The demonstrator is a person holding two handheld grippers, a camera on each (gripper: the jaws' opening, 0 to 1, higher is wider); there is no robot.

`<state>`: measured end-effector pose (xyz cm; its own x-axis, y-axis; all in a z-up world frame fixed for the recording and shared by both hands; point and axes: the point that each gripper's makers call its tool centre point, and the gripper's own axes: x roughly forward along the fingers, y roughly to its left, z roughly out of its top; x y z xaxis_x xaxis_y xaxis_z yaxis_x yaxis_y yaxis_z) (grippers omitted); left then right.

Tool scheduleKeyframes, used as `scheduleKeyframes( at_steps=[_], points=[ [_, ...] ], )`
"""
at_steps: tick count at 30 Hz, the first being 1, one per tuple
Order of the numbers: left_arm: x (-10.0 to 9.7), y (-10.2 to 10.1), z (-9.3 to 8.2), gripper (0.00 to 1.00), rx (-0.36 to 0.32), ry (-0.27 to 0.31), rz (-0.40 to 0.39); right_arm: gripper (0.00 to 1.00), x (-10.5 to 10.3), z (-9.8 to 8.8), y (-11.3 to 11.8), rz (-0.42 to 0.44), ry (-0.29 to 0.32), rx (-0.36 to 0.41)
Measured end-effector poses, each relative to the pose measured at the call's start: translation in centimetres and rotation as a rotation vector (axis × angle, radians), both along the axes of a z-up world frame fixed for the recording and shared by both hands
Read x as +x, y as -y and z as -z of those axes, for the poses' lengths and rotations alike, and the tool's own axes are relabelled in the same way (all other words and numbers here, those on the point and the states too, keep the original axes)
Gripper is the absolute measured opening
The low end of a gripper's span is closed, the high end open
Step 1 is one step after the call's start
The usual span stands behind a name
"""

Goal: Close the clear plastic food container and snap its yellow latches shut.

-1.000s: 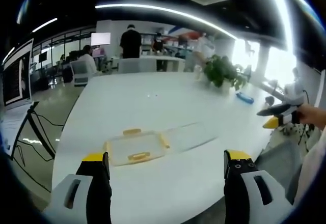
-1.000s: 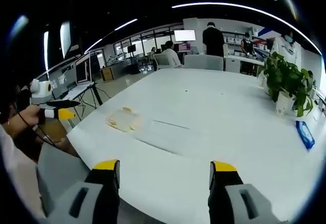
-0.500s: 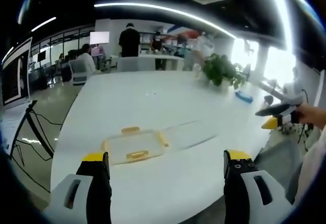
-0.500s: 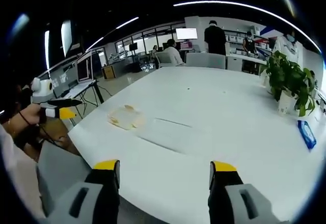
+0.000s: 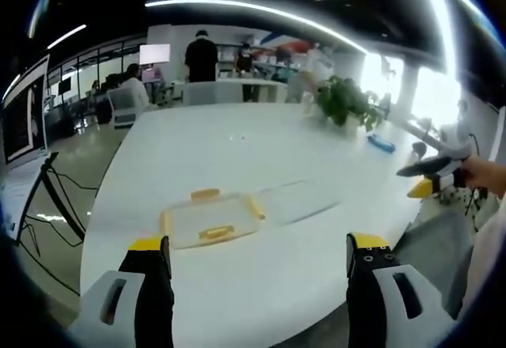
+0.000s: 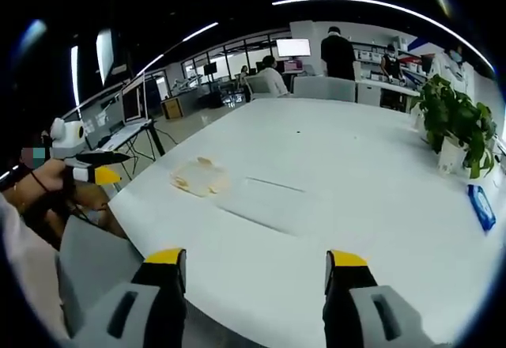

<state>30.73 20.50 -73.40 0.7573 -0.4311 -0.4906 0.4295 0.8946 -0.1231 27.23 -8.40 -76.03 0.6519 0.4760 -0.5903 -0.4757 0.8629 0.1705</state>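
A clear plastic container (image 5: pixel 209 219) with yellow latches lies on the white table (image 5: pixel 237 158), and its clear lid (image 5: pixel 296 199) lies flat to its right, folded open. My left gripper (image 5: pixel 257 257) is open, well short of the container, jaws wide apart. In the right gripper view the container (image 6: pixel 199 179) and the open lid (image 6: pixel 265 195) lie farther off to the left. My right gripper (image 6: pixel 254 267) is open above the table's near edge. The right gripper (image 5: pixel 435 175) enters the left gripper view at the far right; the left gripper (image 6: pixel 87 168) appears at the left of the right gripper view.
A potted plant (image 5: pixel 346 105) and a blue object (image 5: pixel 380 143) sit at the table's far right side. Chairs and several people stand beyond the far end (image 5: pixel 202 57). A monitor on a stand (image 5: pixel 28 119) is left of the table.
Both cameras have tipped slightly, so the table and container sit a little higher and nearer in the views. Container and lid have not moved. Both grippers stay open.
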Motion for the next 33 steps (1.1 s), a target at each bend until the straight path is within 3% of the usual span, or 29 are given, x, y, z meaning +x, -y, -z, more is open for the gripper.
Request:
scheduleKeyframes(
  at_steps=[18, 33],
  points=[
    [0.6, -0.2, 1.7, 0.90, 0.017, -0.040, 0.014, 0.71, 1.1, 0.8, -2.4, -0.071, -0.031, -0.007],
    [2.4, -0.4, 2.6, 0.89, 0.045, -0.063, 0.058, 0.70, 3.3, 1.1, -4.8, -0.135, -0.040, -0.007]
  ],
)
